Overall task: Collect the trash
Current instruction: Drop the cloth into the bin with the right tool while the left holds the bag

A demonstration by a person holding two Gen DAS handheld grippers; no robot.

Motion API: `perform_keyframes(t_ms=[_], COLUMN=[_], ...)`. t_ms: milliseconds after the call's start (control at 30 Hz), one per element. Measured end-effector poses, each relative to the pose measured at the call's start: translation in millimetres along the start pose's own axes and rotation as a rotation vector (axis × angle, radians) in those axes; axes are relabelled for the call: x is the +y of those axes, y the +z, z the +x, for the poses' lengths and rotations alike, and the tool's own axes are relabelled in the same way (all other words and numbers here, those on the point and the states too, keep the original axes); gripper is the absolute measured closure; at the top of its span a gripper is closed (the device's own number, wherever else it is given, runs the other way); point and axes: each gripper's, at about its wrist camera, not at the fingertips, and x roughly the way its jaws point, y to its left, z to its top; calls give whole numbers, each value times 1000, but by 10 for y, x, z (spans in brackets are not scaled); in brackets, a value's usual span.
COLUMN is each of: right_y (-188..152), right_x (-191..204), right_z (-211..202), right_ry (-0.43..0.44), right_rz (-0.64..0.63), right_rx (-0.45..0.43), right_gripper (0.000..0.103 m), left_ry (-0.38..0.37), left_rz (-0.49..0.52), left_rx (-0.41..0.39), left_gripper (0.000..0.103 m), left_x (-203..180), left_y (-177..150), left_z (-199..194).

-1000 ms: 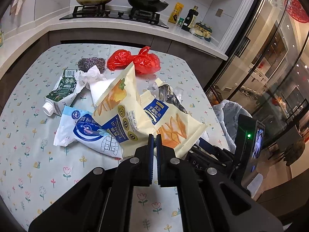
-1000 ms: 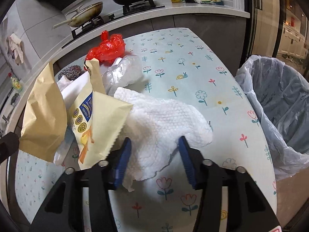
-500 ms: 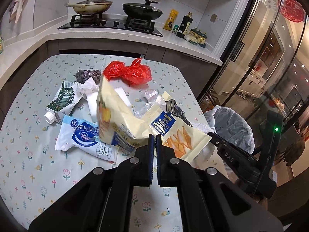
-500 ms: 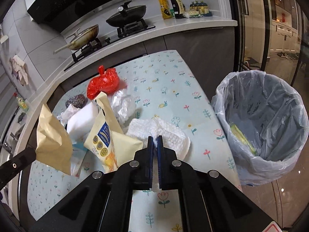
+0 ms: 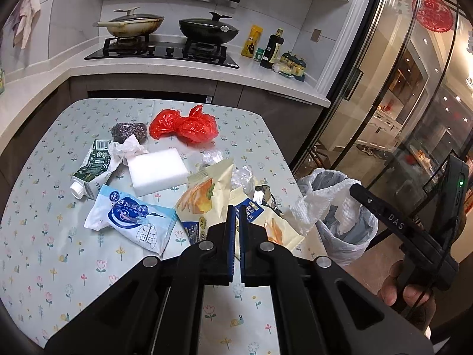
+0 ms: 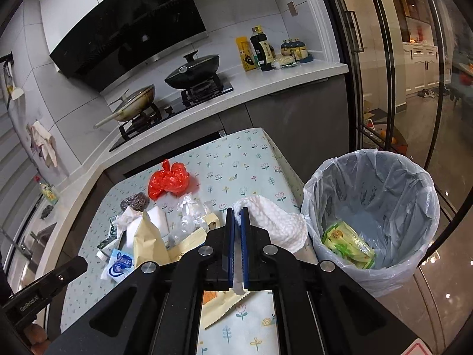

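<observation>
Carrying step: right gripper [image 6: 237, 216] jaws pinching white paper towel [image 6: 275, 222] beside the bin [image 6: 419, 177]; left gripper [image 5: 237, 216] jaws clamping yellow snack bag [image 5: 207, 198]. Next: moving the towel over the bin, then opening.

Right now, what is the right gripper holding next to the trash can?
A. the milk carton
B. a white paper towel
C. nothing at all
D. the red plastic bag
B: in the right wrist view the right gripper is shut on the white paper towel, which hangs beside the trash can; the left wrist view shows the same towel at the bin's rim.
</observation>
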Motion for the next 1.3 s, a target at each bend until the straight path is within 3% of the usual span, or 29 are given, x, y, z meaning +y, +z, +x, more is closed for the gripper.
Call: perform_keyframes(t_ms=[133,267,367,500,600,667,833,1000,1300], right_y=[-25,-47,-44,-28,24,79,189,318,489], right_x=[-37,-70,-81,-86,-97,-118,-225,-394,-926], right_z=[-54,-79,-84,-99,-112,-117,-150,-225,-279], right_ry=[6,14,16,17,14,9,-1,-21,-100], right_rz=[5,14,15,10,8,9,19,31,80], right_rx=[-4,-2,-3,-7,-14,-20,-40,-72,-96], right_gripper=[99,99,99,99,99,99,99,99,99], left_ry=[2,40,70,110,111,97,91,36,-111], left_rz=[-9,-25,-2,15,13,2,23,46,162], left_rx=[18,51,70,120,168,192,142,88,89], left_gripper=[99,48,44,45,78,88,91,91,91], left_x=[2,21,18,29,57,74,-10,-240,-1111], left_y=[-55,-137,-182,-188,-178,-162,-67,131,332], left_z=[68,247,417,748,947,1014,886,716,875])
